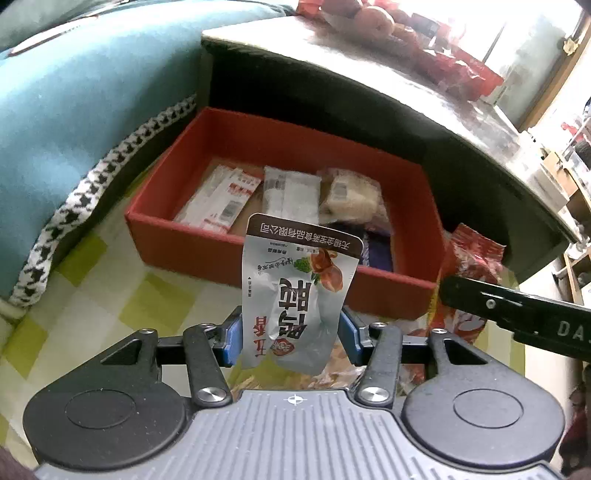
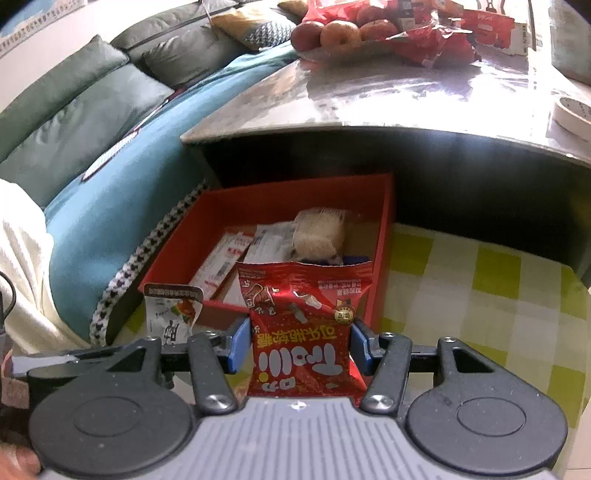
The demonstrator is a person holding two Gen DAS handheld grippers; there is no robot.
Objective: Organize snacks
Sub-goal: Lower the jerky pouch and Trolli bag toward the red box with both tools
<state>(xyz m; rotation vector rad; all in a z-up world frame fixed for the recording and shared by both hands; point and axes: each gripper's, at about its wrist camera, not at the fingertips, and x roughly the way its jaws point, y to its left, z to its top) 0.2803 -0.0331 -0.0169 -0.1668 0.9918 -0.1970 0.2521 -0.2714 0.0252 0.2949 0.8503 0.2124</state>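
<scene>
My left gripper (image 1: 291, 341) is shut on a silver snack pouch (image 1: 295, 291) with brown print, held upright just in front of the red box (image 1: 199, 243). The same silver pouch (image 2: 173, 314) shows at the left of the right wrist view. My right gripper (image 2: 301, 349) is shut on a red candy bag (image 2: 301, 332), also held upright before the red box (image 2: 384, 240). Inside the box lie several wrapped snacks: white-and-red packs (image 1: 218, 199), a pale pack (image 1: 291, 192) and a beige bun-like pack (image 1: 349, 195). The red candy bag (image 1: 469, 266) also appears at the right of the left wrist view.
The box sits on a green-and-white checked mat (image 2: 480, 295), beside a blue sofa (image 1: 74, 110) with a houndstooth trim. A low table (image 2: 369, 99) overhangs behind it, carrying apples (image 2: 340, 33) and red packets (image 2: 436, 44). More wrappers lie under my left gripper.
</scene>
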